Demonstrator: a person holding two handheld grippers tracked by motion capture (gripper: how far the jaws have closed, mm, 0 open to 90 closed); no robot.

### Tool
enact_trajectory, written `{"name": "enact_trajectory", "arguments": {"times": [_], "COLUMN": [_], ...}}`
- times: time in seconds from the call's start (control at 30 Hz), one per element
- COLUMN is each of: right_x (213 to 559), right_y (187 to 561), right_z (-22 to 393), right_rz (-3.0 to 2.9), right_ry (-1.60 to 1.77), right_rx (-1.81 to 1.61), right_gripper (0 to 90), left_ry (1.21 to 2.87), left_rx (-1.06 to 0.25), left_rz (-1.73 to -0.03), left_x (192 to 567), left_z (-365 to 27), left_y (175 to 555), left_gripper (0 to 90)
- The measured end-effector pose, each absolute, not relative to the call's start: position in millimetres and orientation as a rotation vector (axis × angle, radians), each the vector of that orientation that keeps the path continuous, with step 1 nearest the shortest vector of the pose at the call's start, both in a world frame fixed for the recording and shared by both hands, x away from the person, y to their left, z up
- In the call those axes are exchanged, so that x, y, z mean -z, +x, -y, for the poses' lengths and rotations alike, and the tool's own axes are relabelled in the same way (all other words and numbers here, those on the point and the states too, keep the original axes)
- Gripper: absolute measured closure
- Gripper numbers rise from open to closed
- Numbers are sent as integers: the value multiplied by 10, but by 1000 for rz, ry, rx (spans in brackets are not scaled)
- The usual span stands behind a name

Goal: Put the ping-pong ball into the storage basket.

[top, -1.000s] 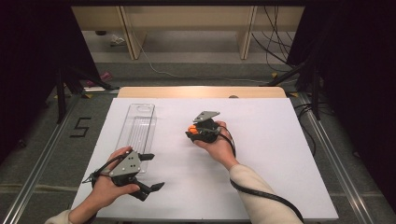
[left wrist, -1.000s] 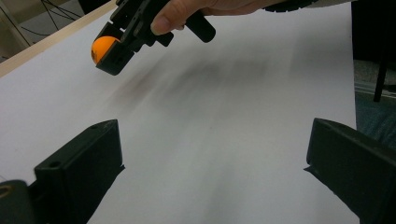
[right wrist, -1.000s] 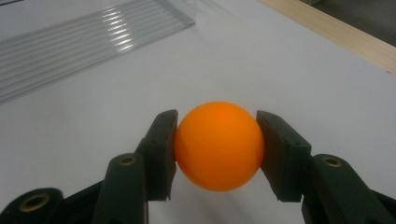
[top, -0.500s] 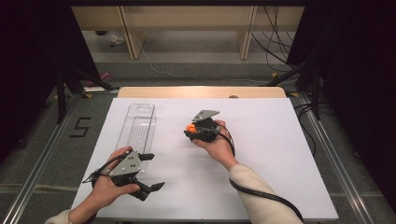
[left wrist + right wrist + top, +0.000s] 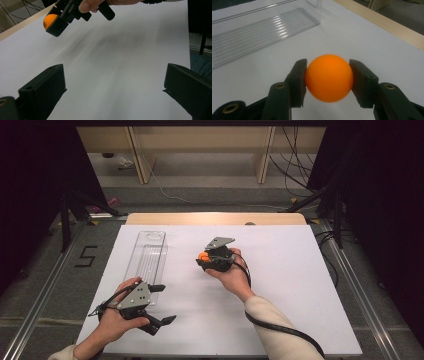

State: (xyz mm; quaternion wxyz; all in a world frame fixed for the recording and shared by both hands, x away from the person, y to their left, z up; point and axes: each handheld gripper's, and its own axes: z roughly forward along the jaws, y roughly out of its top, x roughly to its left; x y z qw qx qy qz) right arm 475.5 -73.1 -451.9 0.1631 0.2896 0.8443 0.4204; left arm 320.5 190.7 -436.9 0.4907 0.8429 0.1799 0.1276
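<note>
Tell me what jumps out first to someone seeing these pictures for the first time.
A glossy orange ball stands out, clamped between the black pads of the right claw near the middle of the white table. To its left lies a long clear ribbed plastic tray, and the left claw rests open at the table's near-left corner.

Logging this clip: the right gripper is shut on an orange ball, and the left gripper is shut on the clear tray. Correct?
Not quite. The left gripper is open and holds nothing, as the left gripper view shows. The right gripper is shut on the orange ball.
</note>
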Motion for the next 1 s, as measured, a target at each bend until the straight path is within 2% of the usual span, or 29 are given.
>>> {"name": "enact_trajectory", "arguments": {"times": [1.0], "right_x": [4444], "right_y": [4706], "right_z": [650], "right_rz": [-2401], "right_ry": [800], "right_rx": [-1237], "right_gripper": [515], "left_ry": [2051], "left_rx": [-307], "left_rz": [-430], "left_x": [4368], "left_z": [-1906], "left_y": [3204], "left_gripper": [32]}}
